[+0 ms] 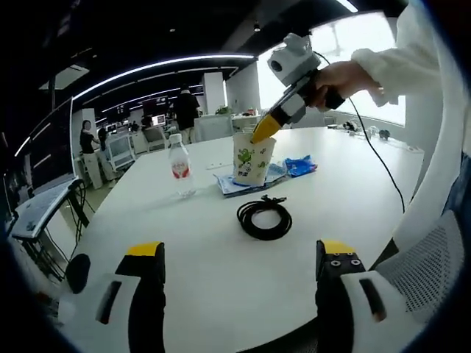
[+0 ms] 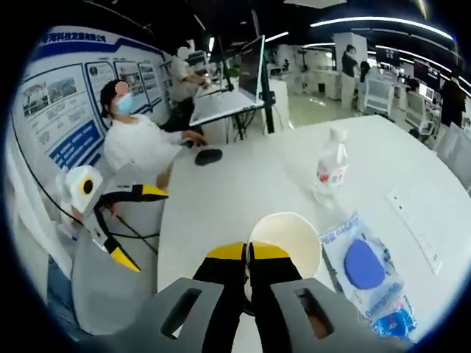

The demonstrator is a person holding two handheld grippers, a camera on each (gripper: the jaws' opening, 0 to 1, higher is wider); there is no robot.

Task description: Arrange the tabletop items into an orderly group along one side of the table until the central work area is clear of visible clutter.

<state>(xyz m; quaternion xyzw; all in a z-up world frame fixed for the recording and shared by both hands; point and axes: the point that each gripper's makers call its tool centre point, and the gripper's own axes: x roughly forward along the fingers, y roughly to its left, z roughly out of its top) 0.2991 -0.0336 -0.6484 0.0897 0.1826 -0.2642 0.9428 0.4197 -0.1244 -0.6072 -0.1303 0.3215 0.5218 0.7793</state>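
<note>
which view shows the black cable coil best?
Left gripper view. The black cable coil lies whole and unobstructed on the white table, in front of the paper cup that the right tongs grip by the rim. In the right gripper view I can't make the coil out.

Light is glancing off the smooth white table point(image 1: 221, 265). On it, a clear plastic bottle point(image 1: 179, 166) is gleaming beside a matt paper cup point(image 1: 253, 159) and a black rubbery cable point(image 1: 264, 218).
</note>
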